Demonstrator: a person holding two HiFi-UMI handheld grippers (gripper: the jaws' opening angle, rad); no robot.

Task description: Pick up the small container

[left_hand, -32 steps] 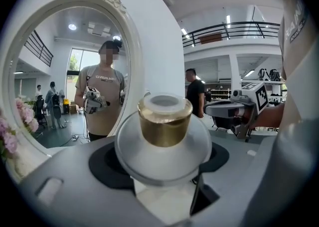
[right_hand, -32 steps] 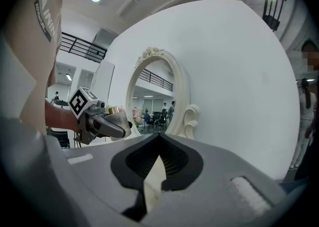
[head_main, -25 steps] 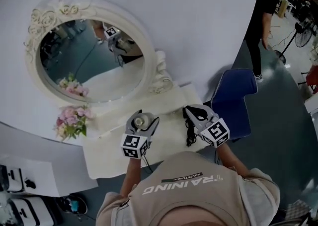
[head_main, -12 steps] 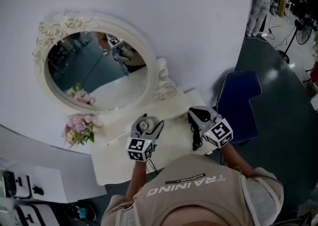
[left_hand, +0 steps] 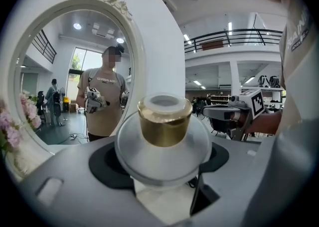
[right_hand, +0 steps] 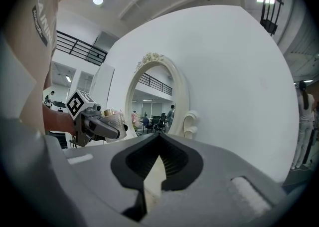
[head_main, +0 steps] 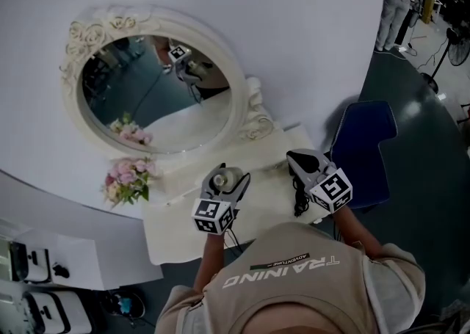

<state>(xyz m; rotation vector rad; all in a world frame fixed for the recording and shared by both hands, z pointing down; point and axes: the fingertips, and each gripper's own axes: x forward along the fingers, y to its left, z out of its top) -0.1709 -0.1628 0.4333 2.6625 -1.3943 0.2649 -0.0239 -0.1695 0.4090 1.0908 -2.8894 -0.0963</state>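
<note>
Left tool [head_main: 224, 178]: in the head view I see it clenched on the small clear container with the gold collar [head_main: 222, 175]. It hangs over the cream cloth-covered surface [head_main: 176, 231], in front of the oval mirror in an ornate cream frame [head_main: 241, 109].
Right tool [head_main: 298, 161]: off to the side above the surface, apart from the container.
Lift, head view: I can't tell whether the container's base is clear of the cloth.
Grip, left gripper view: the jaws pinch the rounded clear body, gold collar uppermost. I judge that smooth curved wall could slip, so I'd hold the pressure steady and raise it straight and level.
Hidden, left gripper view: the body covers its own base and the contact points.
Right gripper view: the jaws are closed on nothing, only a slit of cream between them. The container shows tiny at left, its detail unreadable.
</note>
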